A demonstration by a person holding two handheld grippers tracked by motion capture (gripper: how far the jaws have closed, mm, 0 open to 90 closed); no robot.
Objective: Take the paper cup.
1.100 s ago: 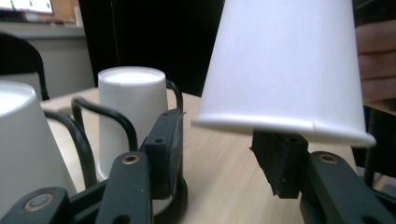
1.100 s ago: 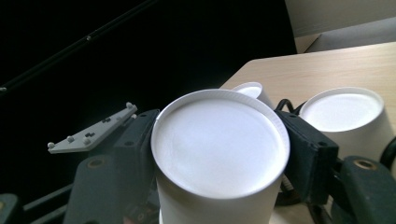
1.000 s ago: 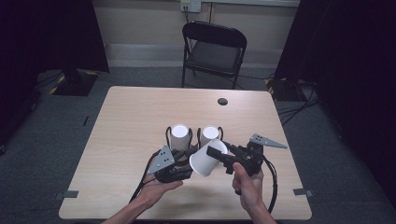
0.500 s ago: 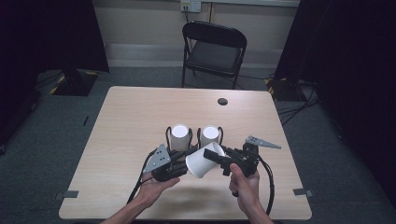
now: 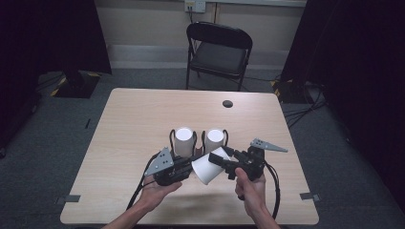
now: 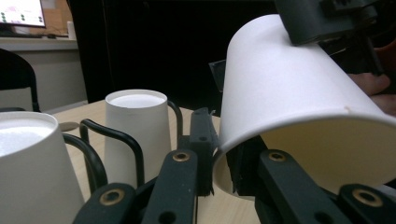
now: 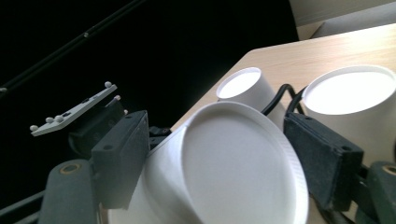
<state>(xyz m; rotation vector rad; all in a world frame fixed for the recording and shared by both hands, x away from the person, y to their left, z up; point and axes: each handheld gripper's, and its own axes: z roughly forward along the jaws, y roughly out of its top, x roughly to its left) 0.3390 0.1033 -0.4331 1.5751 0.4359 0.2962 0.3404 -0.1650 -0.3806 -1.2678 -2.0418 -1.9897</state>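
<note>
The left gripper (image 5: 187, 168) sits low over the near middle of the table (image 5: 124, 124), held from below by the person's left hand (image 5: 157, 191), and points to the right. In the left gripper view its jaws have just been closing and now pinch the rim wall of a white paper cup (image 5: 210, 164): one jaw lies inside the cup's open mouth and the other against its outer side. The cup lies tipped on its side in the air, its mouth toward the left gripper and its closed bottom toward the right gripper (image 5: 220, 161).

The right gripper comes in from the right, held by the right hand (image 5: 249, 183), and points left at the cup's bottom. Its jaws have just been opening. In the right gripper view the two black pads stand either side of the cup's bottom end; the right pad seems to have a slight gap to the cup, though at this angle I cannot be sure that the left one is clear of it.

Just behind the held cup two more white cups stand upside down on the table, side by side: the left standing cup (image 5: 183, 141) and the right standing cup (image 5: 214, 140). Each has a dark wire loop (image 6: 114, 140) around it. Farther back on the table lies a small dark disc (image 5: 228, 103), well apart from the cups. Beyond the far edge stands a black folding chair (image 5: 218, 55).
</note>
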